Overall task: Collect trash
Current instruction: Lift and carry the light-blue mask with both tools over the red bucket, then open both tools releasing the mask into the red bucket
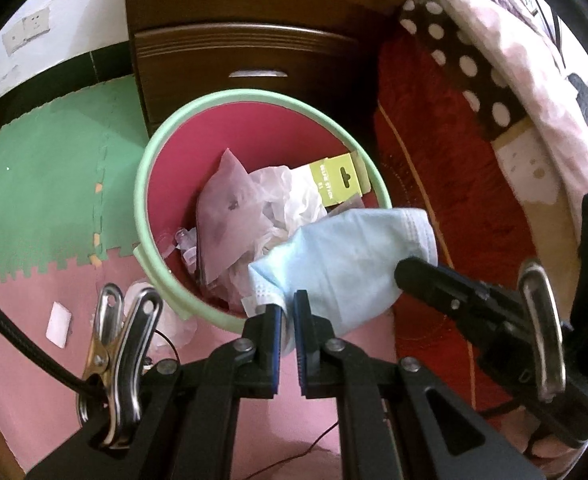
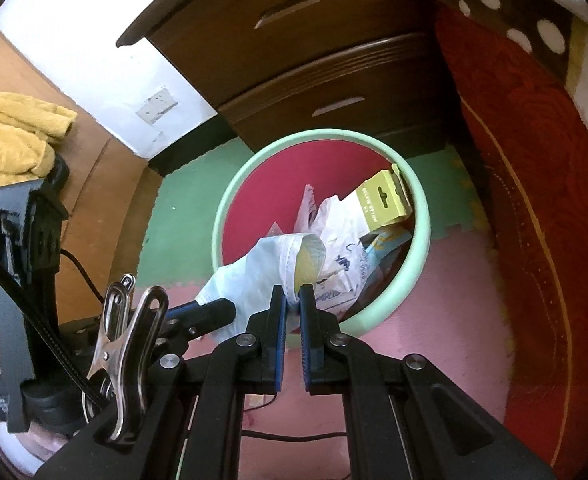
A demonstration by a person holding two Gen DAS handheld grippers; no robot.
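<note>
Gripping face mask (image 1: 346,256) over bin (image 1: 150,184); both claws clamped

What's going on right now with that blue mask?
Both claws, left and right, shut on the face mask. Mask held over the bin rim. Bin already holds trash. Nothing blocking.

We see the bin (image 1: 146,216) on the floor mat (image 1: 34,200) before the drawer chest (image 1: 246,40), a bed (image 1: 434,160) to its right; the mask (image 1: 346,256) hangs over the near rim, above wrappers (image 1: 234,208) and a card box (image 1: 336,180) inside
</note>
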